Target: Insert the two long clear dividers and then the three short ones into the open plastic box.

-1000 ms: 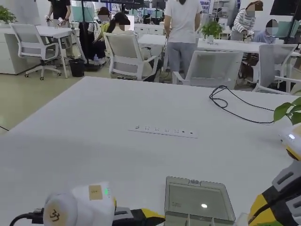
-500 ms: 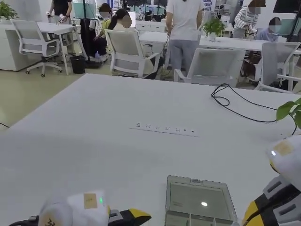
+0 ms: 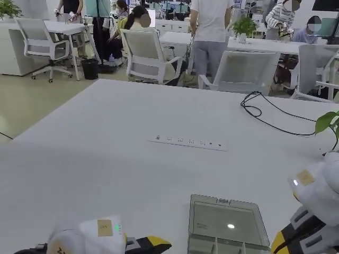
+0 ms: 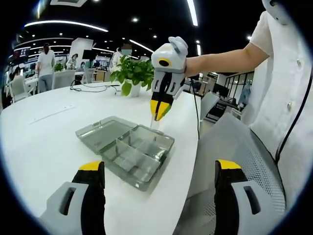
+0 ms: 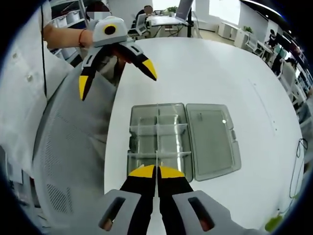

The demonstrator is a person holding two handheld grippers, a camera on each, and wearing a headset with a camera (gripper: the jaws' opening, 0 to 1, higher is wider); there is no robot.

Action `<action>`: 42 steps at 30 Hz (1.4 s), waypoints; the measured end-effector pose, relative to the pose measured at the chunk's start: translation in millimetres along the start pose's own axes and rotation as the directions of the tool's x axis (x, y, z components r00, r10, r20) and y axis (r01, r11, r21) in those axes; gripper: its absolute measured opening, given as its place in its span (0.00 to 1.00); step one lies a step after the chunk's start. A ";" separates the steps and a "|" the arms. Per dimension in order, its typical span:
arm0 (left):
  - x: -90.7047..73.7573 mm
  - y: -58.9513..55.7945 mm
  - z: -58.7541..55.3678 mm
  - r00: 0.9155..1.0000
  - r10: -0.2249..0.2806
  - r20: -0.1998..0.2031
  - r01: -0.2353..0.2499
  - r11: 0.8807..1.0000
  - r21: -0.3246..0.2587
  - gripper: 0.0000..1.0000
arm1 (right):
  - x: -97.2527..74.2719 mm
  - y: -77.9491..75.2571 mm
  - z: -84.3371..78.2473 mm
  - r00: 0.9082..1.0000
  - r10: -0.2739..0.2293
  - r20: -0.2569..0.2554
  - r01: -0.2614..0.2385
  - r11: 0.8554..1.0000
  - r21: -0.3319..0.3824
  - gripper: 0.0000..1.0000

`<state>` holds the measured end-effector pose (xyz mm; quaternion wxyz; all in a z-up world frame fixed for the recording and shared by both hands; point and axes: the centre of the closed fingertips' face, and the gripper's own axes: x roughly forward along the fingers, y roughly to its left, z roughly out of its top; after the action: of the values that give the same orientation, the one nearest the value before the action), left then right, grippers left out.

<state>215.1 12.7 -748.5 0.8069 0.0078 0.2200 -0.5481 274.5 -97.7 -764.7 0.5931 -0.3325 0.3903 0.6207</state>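
Plastic box [image 5: 159,142] is seen open near the edge of a white table [image 3: 132,174] in an office set with chairs [image 3: 148,53]. A clear divider [image 5: 156,157] is pinched by the right gripper [image 5: 156,171] over it; the left gripper [image 4: 159,165] is held spread, empty.

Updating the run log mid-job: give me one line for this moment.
phase: divider insertion | right gripper: jaws shut on clear divider over open plastic box | left gripper: jaws open, held aside

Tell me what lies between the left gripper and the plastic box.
Bare white tabletop, in the left gripper view: the open left gripper stands short of the plastic box.
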 end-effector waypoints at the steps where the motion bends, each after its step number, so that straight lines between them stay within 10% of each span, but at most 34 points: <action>1: 0.1 0.0 0.1 1.000 0.000 0.001 0.000 1.000 -0.001 0.95 | 0.5 -0.4 -0.1 1.000 0.000 -0.001 0.000 1.000 0.000 0.03; 42: -1.5 -0.6 1.1 1.000 0.011 0.019 -0.011 1.000 -0.013 0.93 | 20.5 -3.2 -10.8 0.998 0.026 -0.060 -0.027 0.999 -0.019 0.03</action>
<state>214.5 13.5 -746.9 0.8119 -0.0015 0.2158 -0.5424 275.6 -97.4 -788.0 0.5696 -0.3514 0.4061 0.6223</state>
